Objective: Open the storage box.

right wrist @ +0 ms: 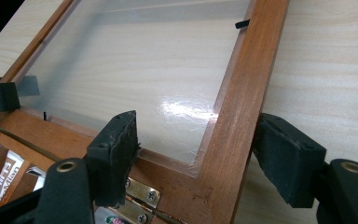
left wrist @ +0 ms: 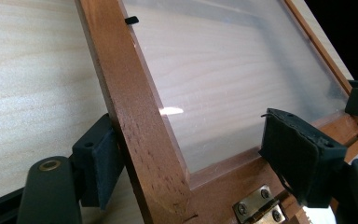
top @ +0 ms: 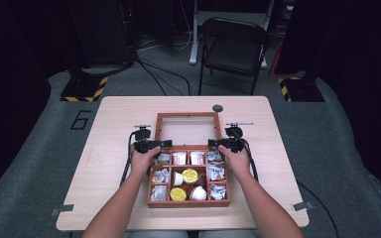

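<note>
1. Step in hand: the hinged lid (top: 188, 130) of the wooden box (top: 188, 203) lies folded back flat on the counter (top: 114, 124), beyond the open tray. Both tools are stationed at its hinge-side corners, 1 on each side rail. Judged: the work is either finishing the opening of the lid or taking hold to swing it shut.

2. Left tool (top: 164, 144): jaws stand fairly wide, astride the left rail (left wrist: 135, 121) of the lid. In the left gripper view the outer pad (left wrist: 103, 163) lies against the rail's outer face, while the inner pad (left wrist: 298, 149) stands well apart over the clear pane (left wrist: 233, 79). No clamp is made.

3. Right tool (top: 213, 143): jaws likewise part-open astride the right rail (right wrist: 240, 107). The inner pad (right wrist: 116, 149) sits over the corner by the brass hinge (right wrist: 140, 193); the outer pad (right wrist: 286, 158) is just beside the rail's outer face. Whether it touches cannot be told. Nothing is gripped.

4. Next move, as a judgement: to shut the lid, both tools must close on their rails and lift together in an arc about the hinges, evenly, so that the frame does not twist.

5. Condition of the thing: reddish-brown wood frame, clear pane showing the counter's grain through it, brass hinges with screws. The tray, near the counter's front edge, holds sachets (top: 179, 158) and small capsules (top: 190, 175) in compartments.
</note>
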Demonstrator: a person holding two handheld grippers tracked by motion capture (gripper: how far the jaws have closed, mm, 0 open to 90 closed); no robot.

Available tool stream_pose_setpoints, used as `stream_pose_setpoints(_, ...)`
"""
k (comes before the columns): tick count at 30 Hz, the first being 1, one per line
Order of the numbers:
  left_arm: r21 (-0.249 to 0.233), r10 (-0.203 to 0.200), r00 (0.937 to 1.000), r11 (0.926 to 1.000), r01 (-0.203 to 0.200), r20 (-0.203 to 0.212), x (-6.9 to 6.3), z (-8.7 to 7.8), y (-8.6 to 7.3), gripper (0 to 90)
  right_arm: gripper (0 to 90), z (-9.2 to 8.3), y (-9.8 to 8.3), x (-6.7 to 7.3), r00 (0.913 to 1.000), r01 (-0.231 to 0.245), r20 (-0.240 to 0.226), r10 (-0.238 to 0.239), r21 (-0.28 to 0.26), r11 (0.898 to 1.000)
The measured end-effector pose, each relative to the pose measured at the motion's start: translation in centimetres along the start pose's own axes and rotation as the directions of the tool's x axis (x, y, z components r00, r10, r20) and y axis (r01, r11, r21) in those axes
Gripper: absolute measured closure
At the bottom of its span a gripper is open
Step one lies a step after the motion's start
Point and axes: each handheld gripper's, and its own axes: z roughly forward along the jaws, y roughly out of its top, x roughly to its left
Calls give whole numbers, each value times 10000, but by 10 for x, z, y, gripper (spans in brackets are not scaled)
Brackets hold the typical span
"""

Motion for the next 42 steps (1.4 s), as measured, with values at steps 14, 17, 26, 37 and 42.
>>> stream_pose_setpoints(14,185,-456,9989,9988,454,102,3,1,-1,238,302,2,-1,-3,9986,-514,-148,517,184,9985)
stream_pose_setpoints(17,197,-470,9988,9987,468,101,3,1,-1,238,301,3,-1,-2,9983,-570,-99,572,172,9982)
stream_pose_setpoints(26,178,-363,9993,9992,362,44,3,1,0,233,301,3,-1,-2,9981,-613,-92,614,164,9980)
stream_pose_setpoints(37,93,-186,9995,9998,189,-251,4,-8,1,293,363,-2,-1,-3,9963,-859,-38,860,121,9962)
stream_pose_setpoints(42,144,-93,9992,9998,98,-399,4,-15,3,304,378,-15,4,-1,9988,-474,89,480,-568,9973)
